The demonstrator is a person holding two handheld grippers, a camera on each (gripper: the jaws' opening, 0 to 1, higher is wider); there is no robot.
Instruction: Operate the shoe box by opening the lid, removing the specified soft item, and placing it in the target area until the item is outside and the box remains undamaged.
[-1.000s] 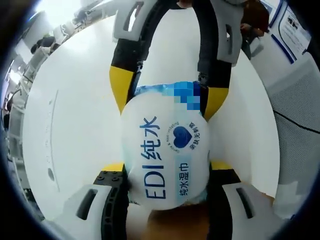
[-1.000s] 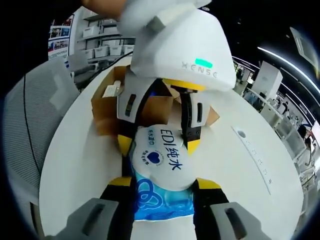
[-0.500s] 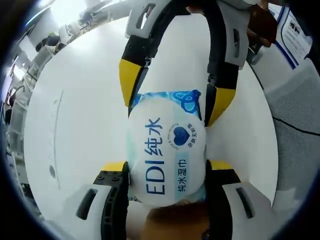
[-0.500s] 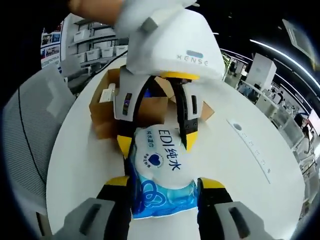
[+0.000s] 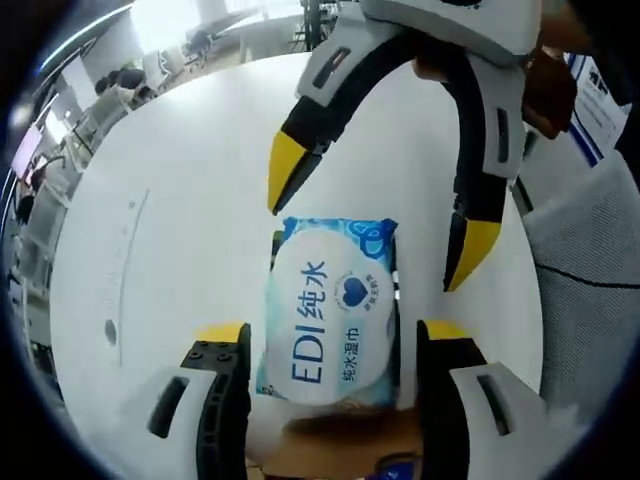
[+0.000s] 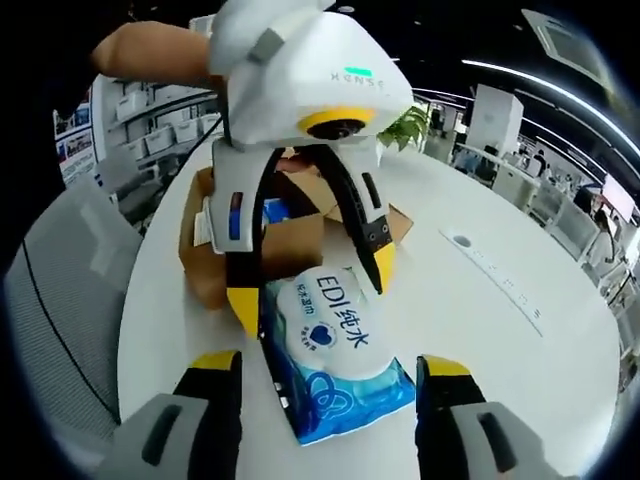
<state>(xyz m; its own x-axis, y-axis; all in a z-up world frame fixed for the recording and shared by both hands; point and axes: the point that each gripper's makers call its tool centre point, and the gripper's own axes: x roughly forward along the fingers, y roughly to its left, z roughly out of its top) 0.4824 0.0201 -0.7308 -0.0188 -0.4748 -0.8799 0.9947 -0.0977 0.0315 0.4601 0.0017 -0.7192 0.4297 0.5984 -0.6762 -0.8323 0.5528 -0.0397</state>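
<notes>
You work on one round white surface [image 5: 180, 200], seen in both views. One open cardboard box [image 6: 300, 225] sits at its far side in the right gripper view, flaps spread, with something blue and white showing inside. One blue and white wipes pack [image 5: 333, 312] lies flat on the surface, outside the box and just in front of it.

Your left gripper [image 5: 330, 345] has the near end of the pack between its two yellow-tipped jaws; in the right gripper view those jaws straddle the far end of the pack, touching or nearly so, and I cannot tell whether they clench it. Your right gripper [image 6: 328, 375] is released: its two jaws stand spread wide, apart from the pack, one on each side of its blue end. Your hand [image 6: 150, 50] shows on top of the left gripper.
</notes>
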